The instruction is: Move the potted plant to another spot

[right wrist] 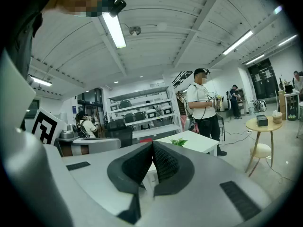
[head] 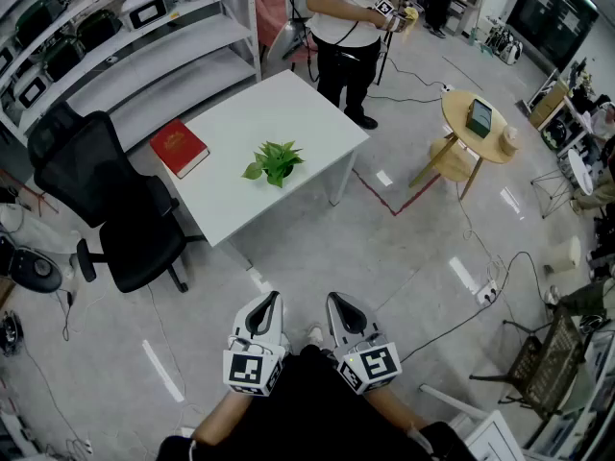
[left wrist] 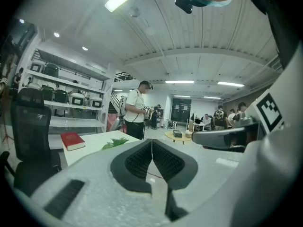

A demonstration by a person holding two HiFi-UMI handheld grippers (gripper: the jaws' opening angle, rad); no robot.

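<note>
While the potted plant (head: 275, 161) stands near the middle of the white table (head: 288, 104), well apart from both grippers, no hold has yet been taken on it. The left gripper (head: 273, 301) and the right gripper (head: 335, 303) are held low and side by side, close to the person's body, over the floor. In each gripper view the two dark pads are seen pressed together at their tips, and nothing is caught between them. A red book (head: 179, 148) lies on the same table, near its left corner and apart from the plant. Another person (head: 346, 12) stands at the far side of the table.

Only the green leaves are shown from above. The pot under them is hidden, and in the gripper views it is too small to be made out. The plant is judged to be small and light. Its leaves are likely soft and could be crushed or torn by the pads, so they should not be gripped. The pot is probably stiff and perhaps smooth, so it could slip. A hold is best taken low, on the wall of the pot under the leaves, once the jaws are spread. The pot should be kept upright, so that no soil is spilled.
</note>
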